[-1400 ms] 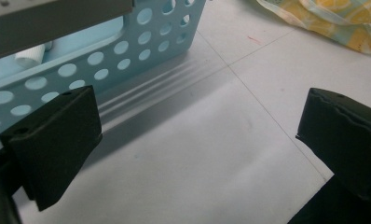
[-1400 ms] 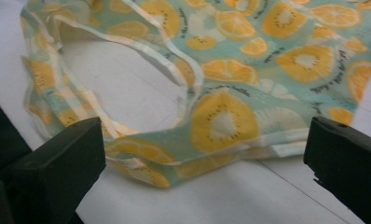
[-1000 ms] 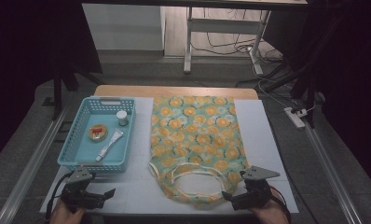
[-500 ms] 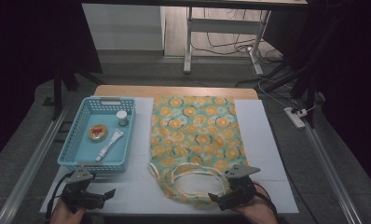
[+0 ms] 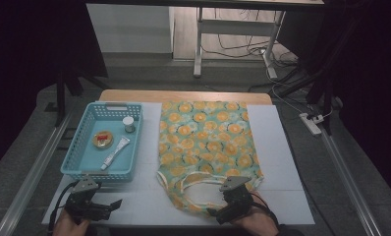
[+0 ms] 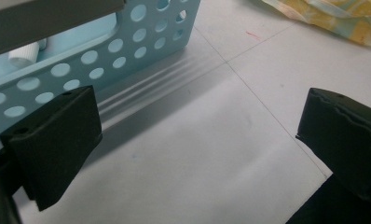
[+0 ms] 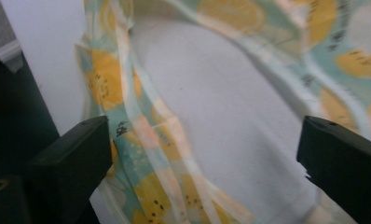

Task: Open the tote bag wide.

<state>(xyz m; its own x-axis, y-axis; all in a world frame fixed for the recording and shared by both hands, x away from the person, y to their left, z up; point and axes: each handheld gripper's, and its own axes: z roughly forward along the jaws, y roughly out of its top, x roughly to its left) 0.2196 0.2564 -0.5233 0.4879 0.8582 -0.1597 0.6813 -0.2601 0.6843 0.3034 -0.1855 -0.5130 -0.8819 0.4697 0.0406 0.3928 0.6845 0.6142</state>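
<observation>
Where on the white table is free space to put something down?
Bare patches: the strip between the blue basket and the orange-print bag, the sheet right of the bag, and the front edge between the left gripper and the bag's handles. Crowded: at the handles, where the open right gripper hovers.

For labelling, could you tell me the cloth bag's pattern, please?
Orange slices on pale teal cloth bag; clearest in the high view.

Left tool (image 5: 116, 203) jaws wide; right tool (image 5: 214, 212) jaws wide, just closing slightly.
</observation>
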